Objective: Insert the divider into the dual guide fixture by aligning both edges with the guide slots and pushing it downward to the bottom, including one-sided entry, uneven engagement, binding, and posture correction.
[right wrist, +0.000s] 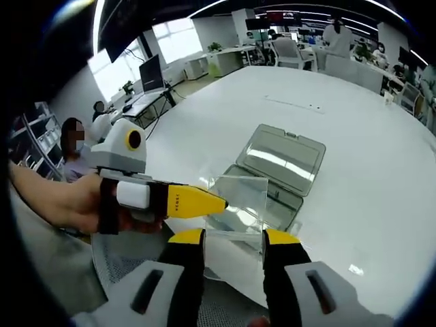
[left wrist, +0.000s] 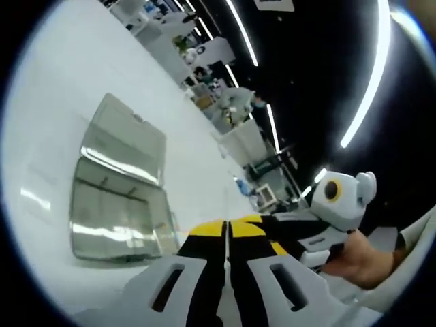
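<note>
The divider [right wrist: 238, 197] is a clear thin sheet held upright over the near edge of the white table [right wrist: 361, 116]. My left gripper [right wrist: 216, 202] comes in from the left, its yellow jaws shut on the sheet's left edge. My right gripper [right wrist: 234, 240] stands open, with the sheet's lower edge between its jaws. Just beyond the sheet sits the clear fixture box [right wrist: 272, 204], its hinged lid [right wrist: 286, 153] laid open flat behind it. In the left gripper view my own gripper [left wrist: 227, 228] has its jaws pressed together, the box [left wrist: 116, 211] lies to the left, and the right gripper's white body [left wrist: 340, 201] is at the right.
A hand [right wrist: 61, 201] holds the left gripper; another hand [left wrist: 364, 262] holds the right. A grey mesh surface [right wrist: 122, 266] lies below the table edge. Desks, monitors and several people fill the room behind [right wrist: 327, 41].
</note>
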